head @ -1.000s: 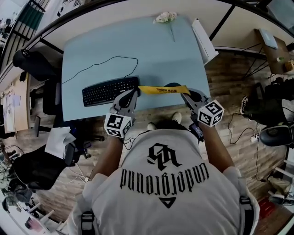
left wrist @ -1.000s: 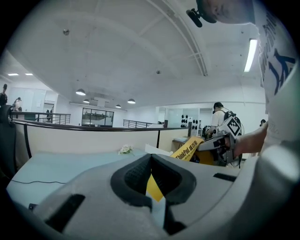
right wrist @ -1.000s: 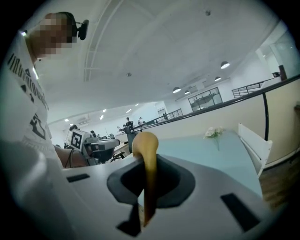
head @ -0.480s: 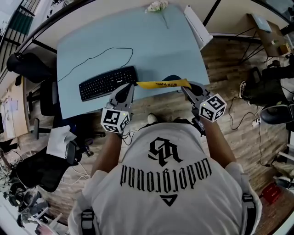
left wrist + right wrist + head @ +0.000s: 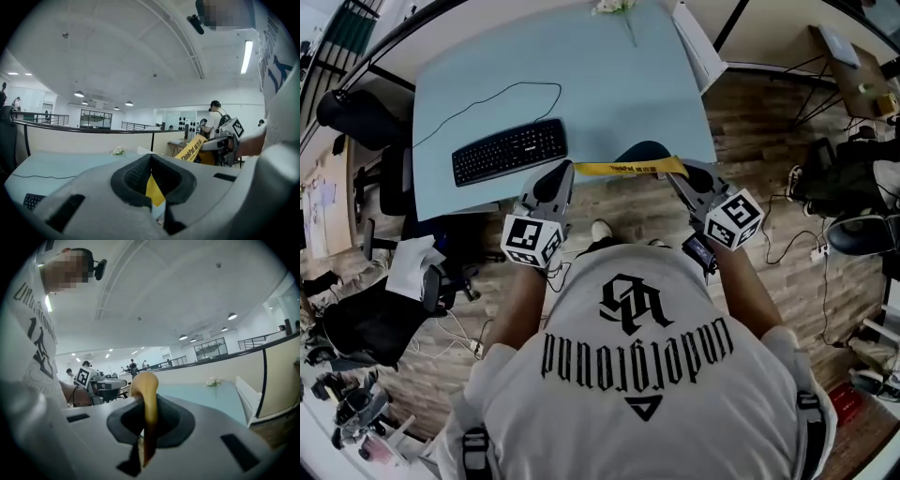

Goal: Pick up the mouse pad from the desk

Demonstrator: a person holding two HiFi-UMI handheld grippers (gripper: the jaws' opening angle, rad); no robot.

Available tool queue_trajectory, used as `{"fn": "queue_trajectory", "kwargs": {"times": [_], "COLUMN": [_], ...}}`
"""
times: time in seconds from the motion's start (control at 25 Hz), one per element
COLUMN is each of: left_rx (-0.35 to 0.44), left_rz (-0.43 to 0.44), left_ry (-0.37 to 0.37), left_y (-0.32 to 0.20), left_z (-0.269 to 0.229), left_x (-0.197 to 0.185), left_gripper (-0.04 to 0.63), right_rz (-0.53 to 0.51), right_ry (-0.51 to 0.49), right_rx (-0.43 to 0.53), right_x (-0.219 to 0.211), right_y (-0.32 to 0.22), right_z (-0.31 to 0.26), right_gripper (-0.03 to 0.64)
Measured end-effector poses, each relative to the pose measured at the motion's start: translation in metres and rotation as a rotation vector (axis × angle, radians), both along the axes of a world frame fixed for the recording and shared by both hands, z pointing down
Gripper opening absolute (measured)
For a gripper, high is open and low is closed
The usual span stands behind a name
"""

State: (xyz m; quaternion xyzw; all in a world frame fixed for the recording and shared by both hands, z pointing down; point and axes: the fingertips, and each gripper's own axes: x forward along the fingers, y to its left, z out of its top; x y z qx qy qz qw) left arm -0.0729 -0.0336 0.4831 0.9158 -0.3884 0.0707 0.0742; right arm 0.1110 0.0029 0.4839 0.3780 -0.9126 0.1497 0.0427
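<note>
Mouse pad [image 5: 628,169], yellow with dark print, held by its two ends above the near edge of the desk [image 5: 581,84]. The left gripper [image 5: 570,171] has its jaws closed on the pad's left end, and in the left gripper view a yellow corner [image 5: 154,190] sits pinched between that gripper's [image 5: 151,176] dark pads. The right gripper [image 5: 675,180] is likewise clamped on the right end; in the right gripper view the pad [image 5: 149,399] rises edge-on from that gripper's [image 5: 143,427] nearly closed jaws and curls over at the top.

Compared with a second ago, pad and both grippers have drawn back toward the person. The left gripper, then just beside the right end of the keyboard [image 5: 509,150], is now clear of it.

The pad's long axis runs left to right across the head view, from one gripper to the other, roughly parallel to the near desk edge.
</note>
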Motion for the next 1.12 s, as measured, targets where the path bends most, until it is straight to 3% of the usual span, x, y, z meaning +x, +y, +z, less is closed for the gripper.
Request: {"fn": "queue_trajectory", "kwargs": {"times": [0.24, 0.48, 0.84, 1.12], "left_rx": [0.001, 0.07, 0.084, 0.1], "left_rz": [-0.048, -0.104, -0.099, -0.096], "left_ry": [0.004, 0.024, 0.053, 0.049], "left_y": [0.028, 0.055, 0.096, 0.117], "left_z": [-0.001, -0.017, -0.017, -0.017], "left_x": [0.032, 0.064, 0.124, 0.14], "left_gripper": [0.008, 0.008, 0.008, 0.008], "right_rz": [-0.04, -0.056, -0.047, -0.062], "right_ry": [0.008, 0.022, 0.04, 0.065], "right_rx": [0.033, 0.05, 0.063, 0.082], "right_x": [0.032, 0.07, 0.123, 0.137], "right_y": [0.028, 0.059, 0.103, 0.127], "right_z": [-0.011, -0.007, 0.0, 0.001], "right_gripper": [0.023, 0.023, 0.023, 0.023]}}
